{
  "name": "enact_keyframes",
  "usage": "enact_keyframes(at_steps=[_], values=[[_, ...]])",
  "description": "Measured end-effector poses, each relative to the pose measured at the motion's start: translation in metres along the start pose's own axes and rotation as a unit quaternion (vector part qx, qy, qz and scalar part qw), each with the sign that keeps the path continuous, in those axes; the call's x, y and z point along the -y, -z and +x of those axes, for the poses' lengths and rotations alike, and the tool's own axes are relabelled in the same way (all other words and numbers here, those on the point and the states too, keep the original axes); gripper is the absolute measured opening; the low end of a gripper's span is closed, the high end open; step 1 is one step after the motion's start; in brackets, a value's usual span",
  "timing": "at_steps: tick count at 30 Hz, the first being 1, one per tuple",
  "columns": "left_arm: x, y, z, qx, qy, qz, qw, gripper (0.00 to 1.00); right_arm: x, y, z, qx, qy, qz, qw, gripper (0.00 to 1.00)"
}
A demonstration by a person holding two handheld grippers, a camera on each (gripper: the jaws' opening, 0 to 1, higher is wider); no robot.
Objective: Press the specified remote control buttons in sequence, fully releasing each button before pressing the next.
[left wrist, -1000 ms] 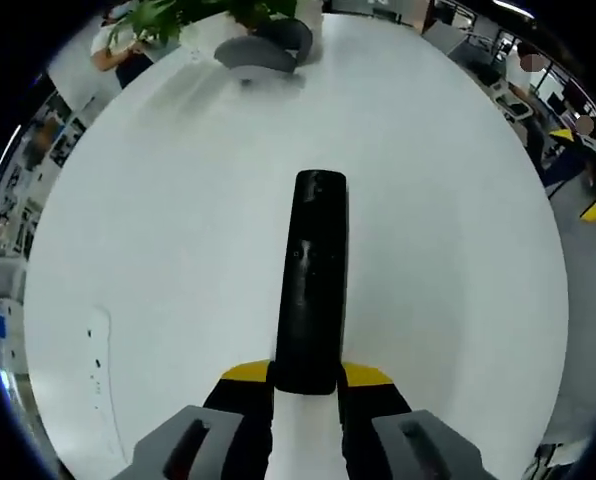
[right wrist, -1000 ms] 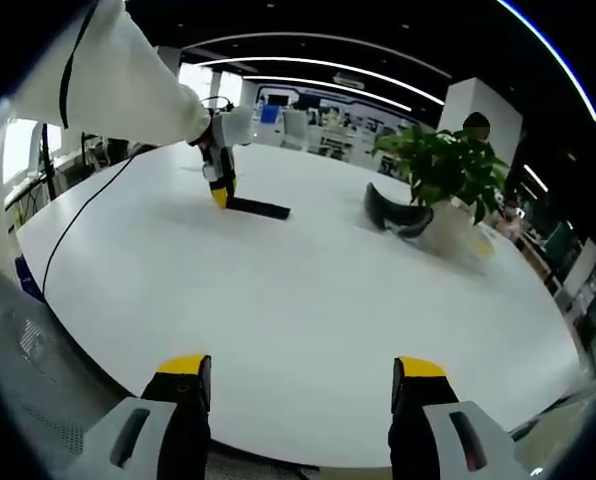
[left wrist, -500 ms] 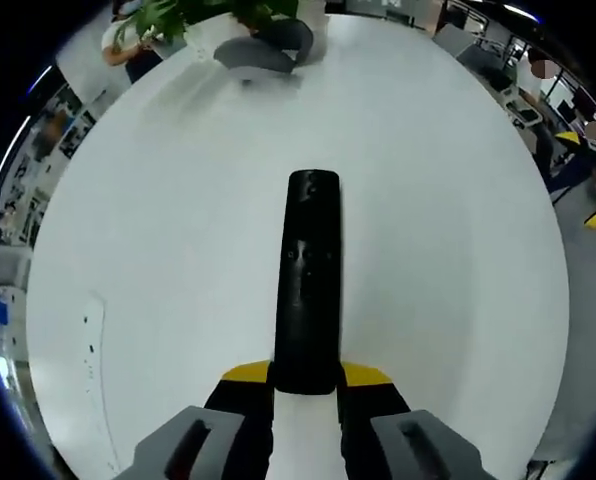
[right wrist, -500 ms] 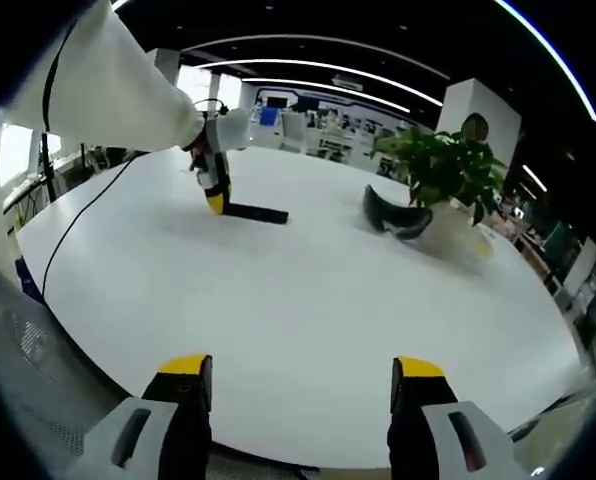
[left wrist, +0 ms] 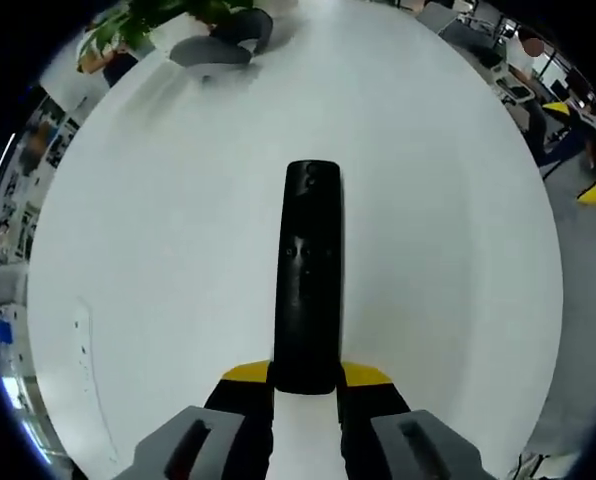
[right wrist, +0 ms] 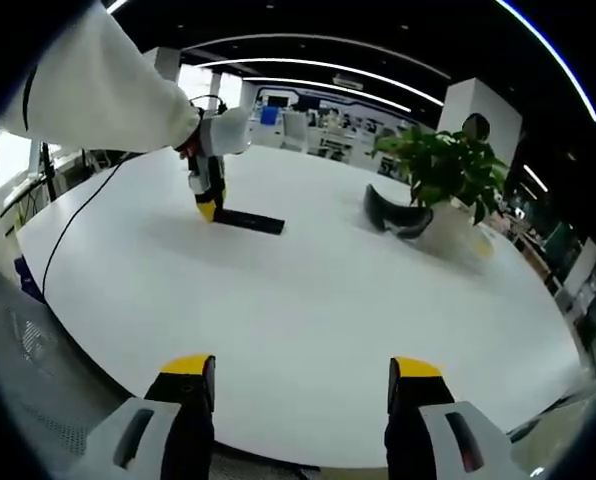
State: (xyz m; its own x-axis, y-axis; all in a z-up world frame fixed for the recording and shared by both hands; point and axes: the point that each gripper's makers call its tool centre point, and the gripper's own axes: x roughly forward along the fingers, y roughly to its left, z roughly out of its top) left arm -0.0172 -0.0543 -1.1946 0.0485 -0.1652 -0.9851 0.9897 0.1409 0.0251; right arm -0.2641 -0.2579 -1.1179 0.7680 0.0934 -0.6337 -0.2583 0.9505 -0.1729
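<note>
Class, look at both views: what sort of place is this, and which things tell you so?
Probably an open-plan office: a big round white table, a potted plant on it, rows of desks and chairs behind, and long ceiling light strips.

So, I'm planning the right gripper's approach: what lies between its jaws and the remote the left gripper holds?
Bare white table, seen in the right gripper view. Nothing sits between the right gripper and the remote, which the left gripper clamps by one end.

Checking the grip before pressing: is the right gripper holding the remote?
No, the right gripper is open over bare table; the left gripper clamps the remote.
</note>
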Motion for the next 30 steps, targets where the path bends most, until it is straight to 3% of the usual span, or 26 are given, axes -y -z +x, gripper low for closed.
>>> enact_keyframes(at_steps=[19, 30], values=[[0.049, 0.008, -0.001, -0.019, -0.001, 0.015, 0.9997, 0.23, -0.001, 0.002, 0.000, -0.003, -0.006, -0.001, 1.0000, 0.62], [0.066, 0.010, -0.001, -0.006, -0.001, 0.000, 1.0000, 0.23, 0.000, 0.003, 0.001, -0.009, -0.005, 0.003, 0.9999, 0.58]])
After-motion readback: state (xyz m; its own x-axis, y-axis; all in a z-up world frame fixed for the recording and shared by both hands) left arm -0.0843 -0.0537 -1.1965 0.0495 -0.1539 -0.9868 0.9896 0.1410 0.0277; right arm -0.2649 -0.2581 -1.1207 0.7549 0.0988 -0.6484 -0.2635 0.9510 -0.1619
